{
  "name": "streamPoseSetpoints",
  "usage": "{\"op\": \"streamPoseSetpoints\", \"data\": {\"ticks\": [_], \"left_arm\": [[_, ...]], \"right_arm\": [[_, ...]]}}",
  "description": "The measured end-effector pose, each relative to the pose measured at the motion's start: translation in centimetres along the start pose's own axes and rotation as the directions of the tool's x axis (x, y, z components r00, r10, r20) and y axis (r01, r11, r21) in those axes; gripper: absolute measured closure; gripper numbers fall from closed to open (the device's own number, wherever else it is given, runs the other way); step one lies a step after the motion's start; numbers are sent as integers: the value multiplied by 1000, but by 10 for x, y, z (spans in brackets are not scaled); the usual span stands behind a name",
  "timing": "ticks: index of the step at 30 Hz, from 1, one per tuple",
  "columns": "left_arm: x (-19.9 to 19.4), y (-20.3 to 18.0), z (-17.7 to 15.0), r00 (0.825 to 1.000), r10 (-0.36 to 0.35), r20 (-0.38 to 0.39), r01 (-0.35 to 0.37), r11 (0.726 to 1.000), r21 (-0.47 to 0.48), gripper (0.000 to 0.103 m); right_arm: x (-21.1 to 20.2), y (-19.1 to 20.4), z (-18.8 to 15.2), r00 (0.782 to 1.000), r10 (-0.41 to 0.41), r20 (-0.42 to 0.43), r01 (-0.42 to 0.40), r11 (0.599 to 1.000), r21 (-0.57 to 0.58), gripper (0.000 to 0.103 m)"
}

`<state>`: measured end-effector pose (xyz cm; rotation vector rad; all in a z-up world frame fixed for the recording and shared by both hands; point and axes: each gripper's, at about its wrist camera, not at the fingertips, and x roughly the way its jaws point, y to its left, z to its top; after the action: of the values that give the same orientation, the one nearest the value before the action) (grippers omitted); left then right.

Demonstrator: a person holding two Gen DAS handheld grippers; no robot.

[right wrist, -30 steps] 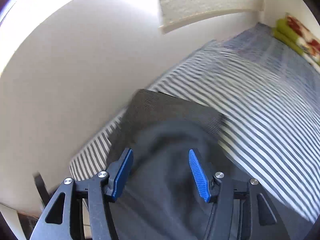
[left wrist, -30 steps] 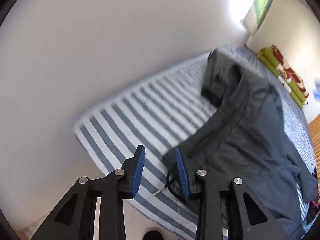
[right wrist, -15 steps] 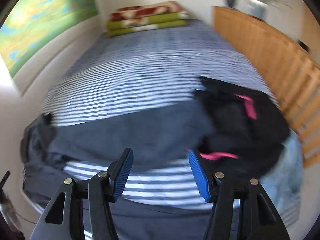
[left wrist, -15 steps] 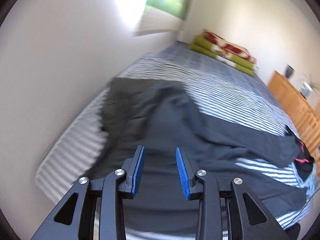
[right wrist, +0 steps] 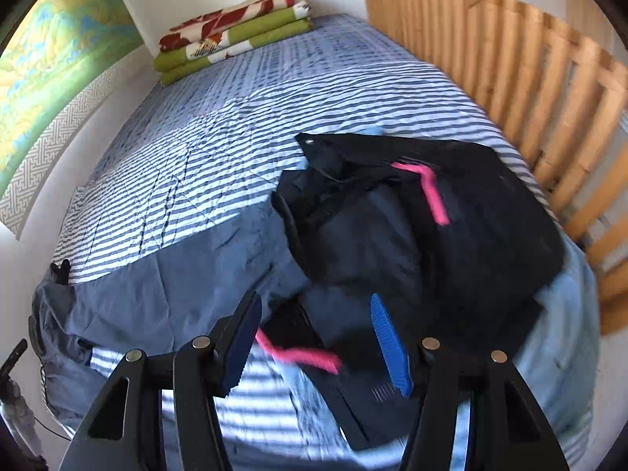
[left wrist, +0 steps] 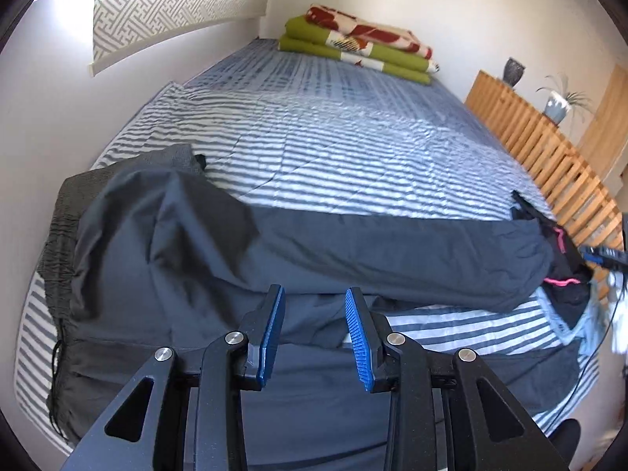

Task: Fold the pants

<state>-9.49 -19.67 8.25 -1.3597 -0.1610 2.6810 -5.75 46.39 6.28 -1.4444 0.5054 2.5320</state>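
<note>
Dark grey pants [left wrist: 243, 251] lie spread across the near end of the striped bed [left wrist: 333, 137], waistband at the left, one leg stretching right. My left gripper [left wrist: 314, 333] hovers open above the crotch area with nothing between its blue pads. In the right wrist view the same pants [right wrist: 165, 298] show at lower left, their leg end running under a heap of black clothing with pink trim [right wrist: 424, 227]. My right gripper [right wrist: 314, 337] is open over that heap, holding nothing.
Folded green and red blankets [left wrist: 357, 45] sit at the bed's far end. A slatted wooden rail [right wrist: 530, 90] borders the bed's right side. A light blue garment [right wrist: 557, 357] lies under the black heap. White wall [left wrist: 47, 117] runs along the left.
Both grippers swung away from the wall and waistband end toward the bed's middle and right. The right view now faces the black heap. Both stayed open.
</note>
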Motion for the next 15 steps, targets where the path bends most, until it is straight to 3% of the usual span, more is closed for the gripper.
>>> {"op": "streamPoseSetpoints", "data": {"ticks": [5,10,13,15], "left_arm": [[17,8,-18,994,60,-87,-58,998,33,68],[58,-8,-37,982,60,-180,-41,993,110,68],[88,-30,-42,975,61,-214,-27,987,157,61],[112,-44,-45,968,57,-243,-13,984,180,54]], "right_arm": [[80,26,35,998,-27,-52,26,999,-31,49],[129,40,50,993,-77,-93,70,995,-77,49],[141,46,50,989,-103,-104,93,991,-99,49],[138,48,50,988,-127,-84,117,987,-112,69]]}}
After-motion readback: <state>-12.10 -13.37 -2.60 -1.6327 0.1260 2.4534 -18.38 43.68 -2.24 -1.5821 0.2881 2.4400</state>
